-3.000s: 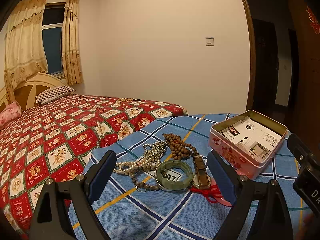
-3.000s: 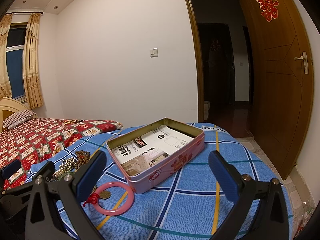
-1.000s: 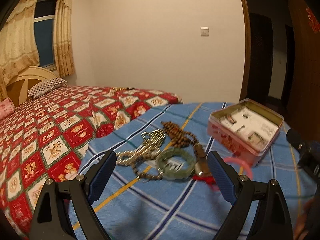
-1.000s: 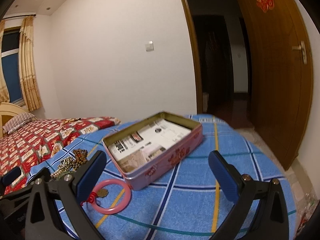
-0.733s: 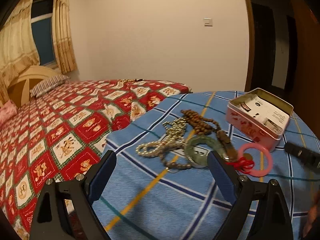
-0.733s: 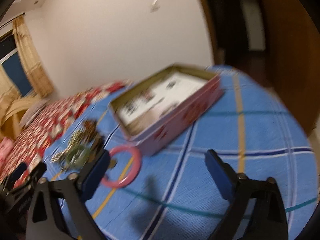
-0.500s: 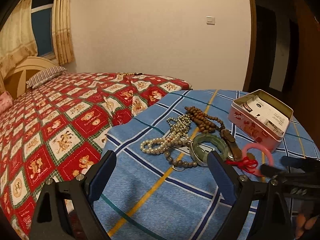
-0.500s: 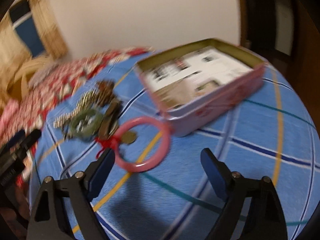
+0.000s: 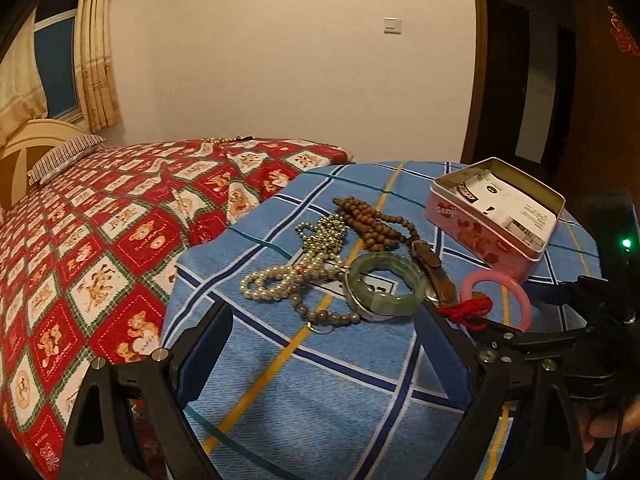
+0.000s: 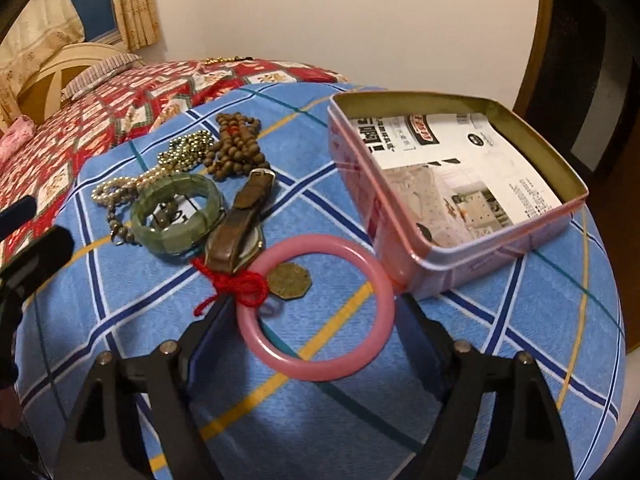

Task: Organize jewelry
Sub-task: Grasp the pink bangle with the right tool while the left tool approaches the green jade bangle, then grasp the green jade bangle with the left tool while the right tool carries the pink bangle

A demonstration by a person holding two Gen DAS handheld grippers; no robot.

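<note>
At the bottom of the right wrist view, the right gripper [image 10: 316, 316] has its fingers spread wide, one on each side of the near half of the pink bangle [image 10: 316, 308], which lies flat on the blue plaid cloth [image 10: 500, 360] in the centre of the frame; whether the pads touch it cannot be told. A red cord [image 10: 236, 286] is knotted on the bangle's left edge, and a bronze coin [image 10: 289, 281] sits inside the ring at upper left. Just beyond, left of centre, a brown-strapped watch [image 10: 240, 224] lies beside a green stone bracelet [image 10: 176, 212]. Farther up the frame are a pearl strand [image 10: 120, 186], a chain of metallic beads [image 10: 186, 152] and a heap of brown wooden beads [image 10: 236, 148]. At right stands the open pink tin [image 10: 400, 216], touching or nearly touching the bangle's far right edge; printed paper [image 10: 460, 176] lines its floor.

In the left wrist view, the left gripper [image 9: 324, 344] fills the bottom of the frame, fingers spread wide with nothing between them, above bare cloth [image 9: 320, 400]. The jewelry cluster sits past it at centre, the tin [image 9: 492, 216] at right. The red patterned bedspread [image 9: 100, 220] and a striped pillow [image 9: 64, 156] occupy the left side, with a curtained window [image 9: 56, 64] at upper left.
</note>
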